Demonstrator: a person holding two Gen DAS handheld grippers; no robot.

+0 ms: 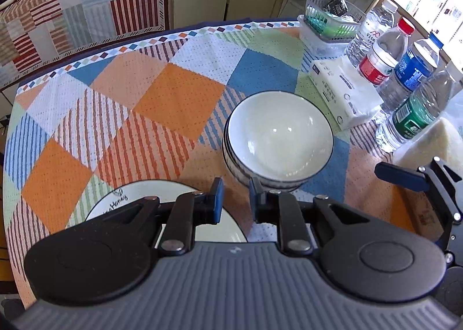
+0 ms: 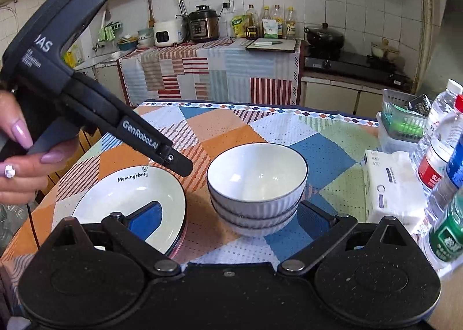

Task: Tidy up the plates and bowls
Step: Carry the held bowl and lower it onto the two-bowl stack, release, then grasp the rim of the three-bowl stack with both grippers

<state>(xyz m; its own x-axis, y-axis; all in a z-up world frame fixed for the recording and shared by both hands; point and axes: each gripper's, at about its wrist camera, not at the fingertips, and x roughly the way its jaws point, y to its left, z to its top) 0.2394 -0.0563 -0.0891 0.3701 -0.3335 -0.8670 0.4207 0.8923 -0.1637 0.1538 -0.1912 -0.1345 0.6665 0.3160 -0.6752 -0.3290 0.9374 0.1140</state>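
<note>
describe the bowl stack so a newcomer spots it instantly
On the patchwork tablecloth, look near the middle, between the plates and the tissue pack. The bowl stack is three nested white ribbed bowls with thin dark rims, the only deep dishes there.

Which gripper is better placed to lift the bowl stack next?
Right, probably: the right gripper is open wide, fingers flanking the bowl stack. The left gripper is narrower, above the plates.

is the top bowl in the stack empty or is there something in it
Empty. In both wrist views the top bowl of the stack shows a bare, glossy white inside with only light reflections; it sits upright, nested in the bowls below.
</note>
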